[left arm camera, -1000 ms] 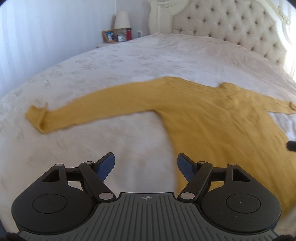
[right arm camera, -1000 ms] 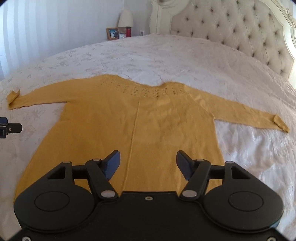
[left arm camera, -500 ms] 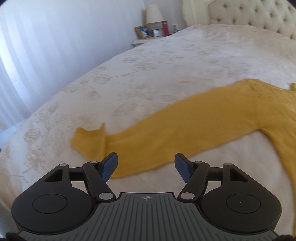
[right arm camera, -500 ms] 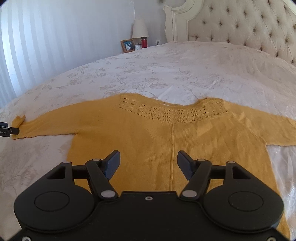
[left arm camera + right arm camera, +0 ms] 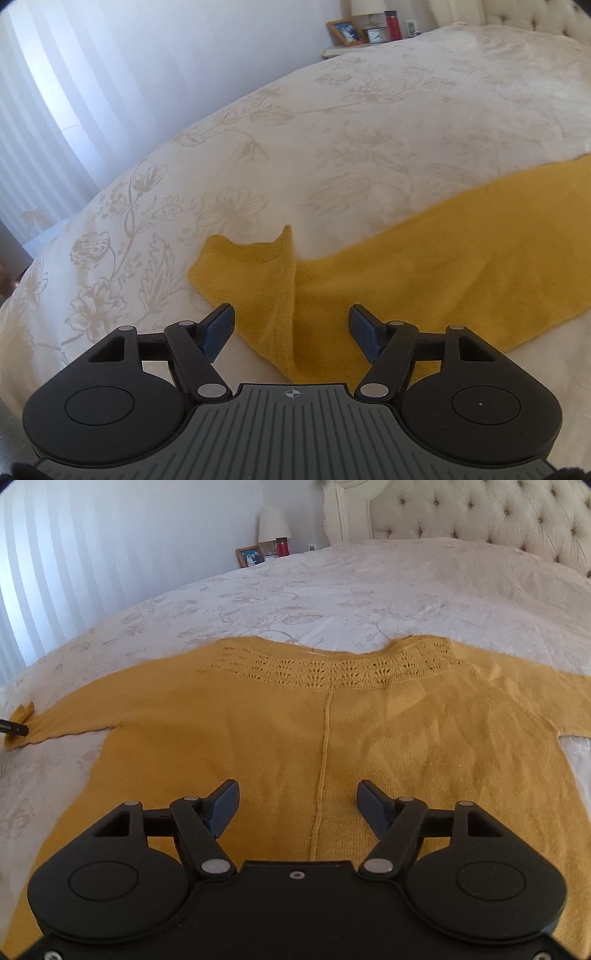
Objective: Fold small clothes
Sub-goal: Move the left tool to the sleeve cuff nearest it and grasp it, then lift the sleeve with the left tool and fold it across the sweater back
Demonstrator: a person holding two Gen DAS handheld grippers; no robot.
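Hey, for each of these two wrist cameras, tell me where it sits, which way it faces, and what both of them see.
Left wrist: on the left gripper, angled down at the yellow sweater's sleeve cuff on the bed; its open blue-padded fingers show.
Right wrist: on the right gripper, angled down across the sweater's body toward the headboard; its open fingers show, and a dark tip at that cuff is probably the left gripper.
Shared: sweater, bed, picture frame, red bottle.
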